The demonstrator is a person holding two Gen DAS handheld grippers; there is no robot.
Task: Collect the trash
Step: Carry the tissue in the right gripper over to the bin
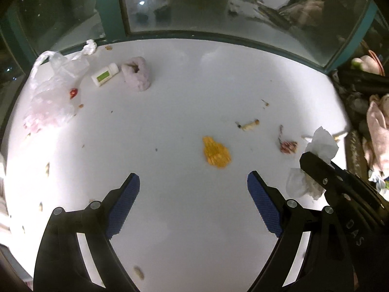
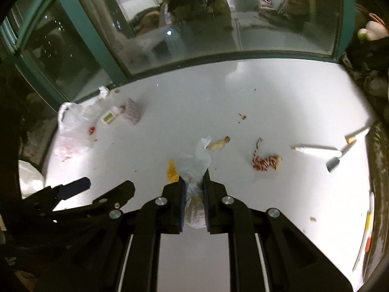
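Observation:
My right gripper (image 2: 193,182) is shut on a crumpled white tissue (image 2: 194,163), held above the white table (image 2: 291,97); the tissue also shows in the left wrist view (image 1: 322,143). My left gripper (image 1: 193,182) is open and empty, low over the table, with a piece of orange peel (image 1: 216,152) just ahead of it. A peanut shell (image 1: 250,124), a red-and-white twisted wrapper (image 1: 288,146) and small crumbs lie beyond. A clear plastic bag (image 1: 52,90) lies at the far left.
A small white bottle with a green label (image 1: 105,74) and a pale purple lump (image 1: 137,74) lie by the bag. Cigarettes (image 2: 316,150) lie at the right in the right wrist view. A window with a teal frame (image 1: 218,35) bounds the table's far edge. Clutter borders the right edge.

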